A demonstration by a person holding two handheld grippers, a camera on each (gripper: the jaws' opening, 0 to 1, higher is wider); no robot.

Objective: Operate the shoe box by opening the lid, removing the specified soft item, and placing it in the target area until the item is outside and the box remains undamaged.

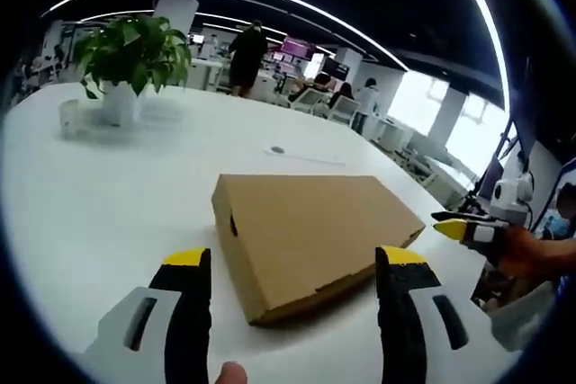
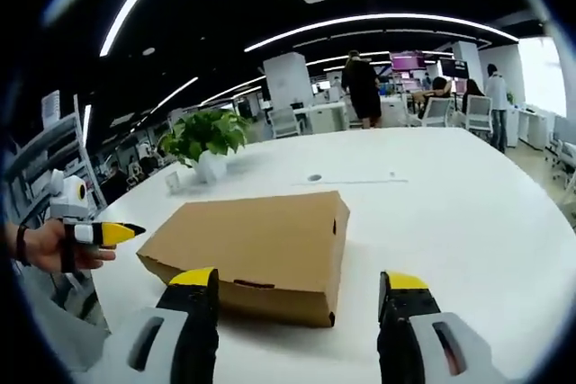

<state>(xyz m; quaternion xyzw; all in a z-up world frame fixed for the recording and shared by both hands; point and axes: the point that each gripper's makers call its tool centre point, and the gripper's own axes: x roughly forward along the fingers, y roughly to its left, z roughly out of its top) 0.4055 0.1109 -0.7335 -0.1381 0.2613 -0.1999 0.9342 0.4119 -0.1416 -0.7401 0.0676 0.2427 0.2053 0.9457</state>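
Bright, even office light, with strong fisheye bending in both views.

Long ceiling light strips (image 1: 297, 2) curve into arcs, and windows (image 1: 423, 101) blow out to white glare in the left gripper view. The white table (image 2: 468, 195) reflects softly; the cardboard box (image 2: 261, 249) casts only a faint shadow. Background people look small and slightly soft.

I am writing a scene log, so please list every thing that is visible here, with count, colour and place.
shoe box: one, brown cardboard, lid closed, on the table ahead of both grippers.
table: one, white, under everything.
potted plant: one, green leaves in a white pot, far side of the table.
small cup: one, pale, beside the plant.
people: several, in the office behind, standing or seated.
left gripper: yellow-tipped black jaws, apart, holding nothing.
right gripper: same colours, jaws apart, holding nothing.
hand: one, holding the left gripper in the right gripper view.
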